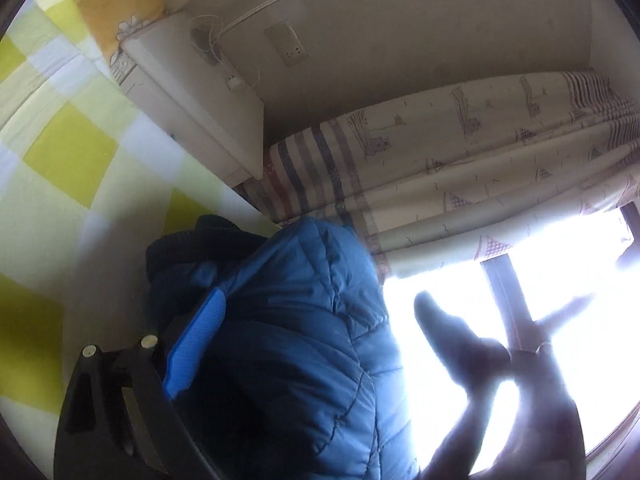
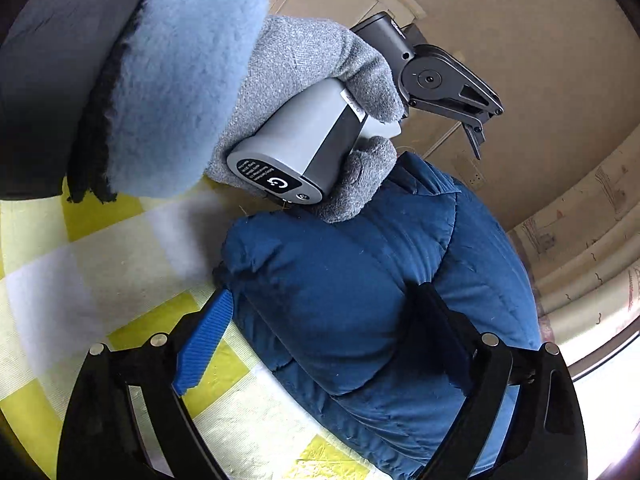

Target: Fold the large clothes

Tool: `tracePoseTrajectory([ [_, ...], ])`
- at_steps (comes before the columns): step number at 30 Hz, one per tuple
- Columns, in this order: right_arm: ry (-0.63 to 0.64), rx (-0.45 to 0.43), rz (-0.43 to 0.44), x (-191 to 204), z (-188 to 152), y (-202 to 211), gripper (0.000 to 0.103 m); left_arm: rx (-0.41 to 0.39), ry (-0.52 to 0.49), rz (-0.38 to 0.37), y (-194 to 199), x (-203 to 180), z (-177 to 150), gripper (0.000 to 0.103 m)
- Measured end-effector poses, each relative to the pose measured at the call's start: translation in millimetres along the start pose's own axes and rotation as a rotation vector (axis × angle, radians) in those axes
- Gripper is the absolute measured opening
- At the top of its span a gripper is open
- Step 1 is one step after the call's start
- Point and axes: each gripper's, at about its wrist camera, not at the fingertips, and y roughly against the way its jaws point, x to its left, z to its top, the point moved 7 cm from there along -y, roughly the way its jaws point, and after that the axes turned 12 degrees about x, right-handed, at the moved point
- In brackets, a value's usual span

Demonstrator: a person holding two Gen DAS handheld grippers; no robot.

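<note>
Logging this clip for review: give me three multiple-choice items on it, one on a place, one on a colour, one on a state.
1. What does the jacket rest on?
A. a checked bedspread
B. a wooden floor
C. a chair

2. What colour is the jacket?
A. red
B. blue
C. white

3. How is the right gripper?
A. shut with nothing in it
B. out of view
C. its fingers either side of a jacket fold

Key: 1 A, yellow checks show beneath; 2 B, blue in both views; 3 C, the fold fills the gap.
</note>
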Motion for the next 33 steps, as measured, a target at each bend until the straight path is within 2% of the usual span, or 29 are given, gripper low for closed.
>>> tracePoseTrajectory([
  [2,-0.02,-0.014,0.008,2.5,1.2,6.6,0.09,-0.039,0.053,-0.025,13.0,5.9,-2.7,0.094],
  [5,-0.048,-0.035,0.003,-3.4,-1.5,15.7,0.09,-0.031,0.175,0.088,28.1,22.6,-13.5,0.1],
  [7,-0.062,-0.067,0.062,-3.9,-8.3,38.0,0.09,-0.041,0.209,0.133,47.4,24.7,-19.6,0.1],
  [8,-0.089,-0.101,0.116,-4.4,-15.4,57.0,0.089,-0.082,0.182,0.158,64.0,17.3,-22.5,0.1],
  [10,-0.175,-0.181,0.211,-12.1,-30.0,96.1,0.089,-0.195,0.061,0.238,103.2,-12.4,-30.9,0.101],
  [12,-0.252,-0.275,0.253,-21.1,-47.2,139.9,0.092,-0.309,-0.083,0.34,142.8,-54.1,-49.7,0.101],
  [15,-0.371,-0.393,0.244,-36.9,-79.7,196.9,0.095,-0.462,-0.293,0.491,187.9,-126.1,-94.8,0.101],
  [17,-0.453,-0.456,0.211,-45.1,-100.9,227.8,0.099,-0.53,-0.372,0.586,204.4,-161.1,-131.5,0.101],
  [19,-0.531,-0.47,0.173,-58.0,-120.4,238.3,0.099,-0.588,-0.397,0.691,212.2,-181.8,-168.3,0.101],
  [23,-0.677,-0.356,0.118,-80.6,-159.2,209.1,0.099,-0.742,-0.464,0.814,211.7,-192.1,-240.5,0.101],
  [25,-0.751,-0.302,0.126,-78.3,-177.3,196.5,0.099,-0.724,-0.49,0.882,197.5,-182.8,-271.6,0.101],
  [27,-0.815,-0.266,0.145,-77.2,-191.5,179.8,0.099,-0.648,-0.493,0.923,178.5,-167.1,-296.4,0.101],
  [29,-0.846,-0.221,0.137,-71.8,-202.0,167.2,0.099,-0.604,-0.491,0.951,162.8,-155.8,-316.6,0.101],
  [31,-0.853,-0.18,0.12,-67.1,-207.6,157.6,0.099,-0.602,-0.51,0.968,153.6,-151.6,-334.4,0.101],
  [33,-0.853,-0.177,0.118,-63.1,-210.9,157.1,0.099,-0.568,-0.546,0.977,142.2,-148.0,-344.5,0.101],
])
